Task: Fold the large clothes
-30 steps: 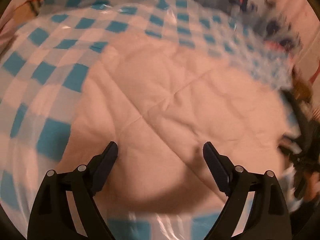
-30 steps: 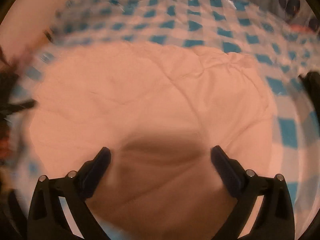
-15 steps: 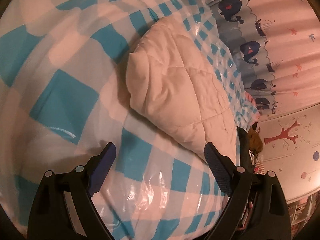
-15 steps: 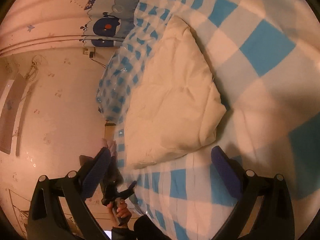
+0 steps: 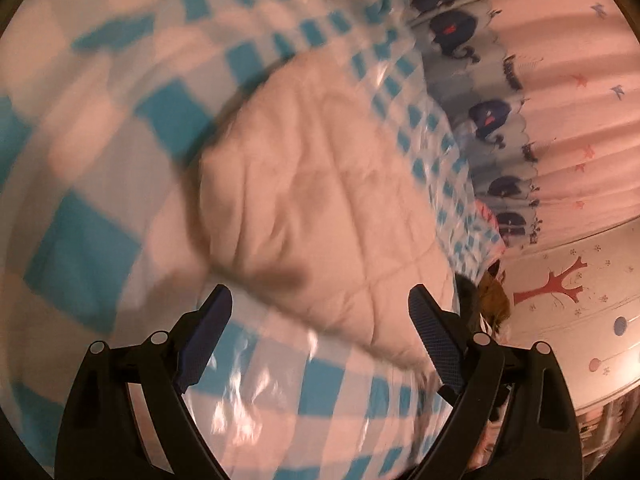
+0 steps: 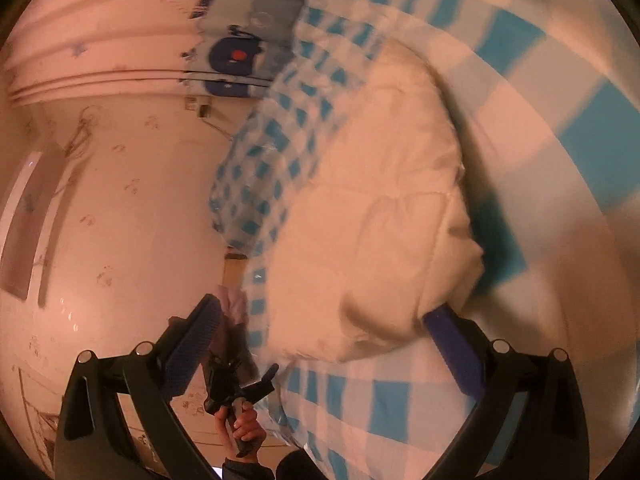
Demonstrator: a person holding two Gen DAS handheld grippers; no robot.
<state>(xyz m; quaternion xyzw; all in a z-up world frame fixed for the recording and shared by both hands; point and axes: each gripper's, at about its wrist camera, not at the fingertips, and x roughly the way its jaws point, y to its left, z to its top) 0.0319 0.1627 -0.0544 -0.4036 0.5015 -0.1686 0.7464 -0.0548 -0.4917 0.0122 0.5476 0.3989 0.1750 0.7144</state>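
Note:
A cream quilted garment (image 5: 320,200) lies folded into a thick pad on the blue-and-white checked cover (image 5: 88,248). My left gripper (image 5: 320,308) is open, with the pad's near edge just past its fingertips and nothing pressed between them. In the right wrist view the same garment (image 6: 380,220) fills the middle. My right gripper (image 6: 320,320) is open too. The garment's near corner sits between its fingers and overlaps the tip of the right finger (image 6: 440,324). The left gripper (image 6: 236,384) also shows there, held in a hand (image 6: 244,428) at the cover's far edge.
The checked cover (image 6: 560,320) is glossy, like plastic, and drops off at its edges. A curtain printed with whales (image 5: 540,100) hangs beyond it. A wall with a red tree sticker (image 5: 560,280) stands at the right, and a pale wall (image 6: 120,200) in the right wrist view.
A second ago both cameras looked straight down on the garment. Both have rolled and pulled out to its ends. Since half a second ago each has moved closer, and the right finger now meets the corner.

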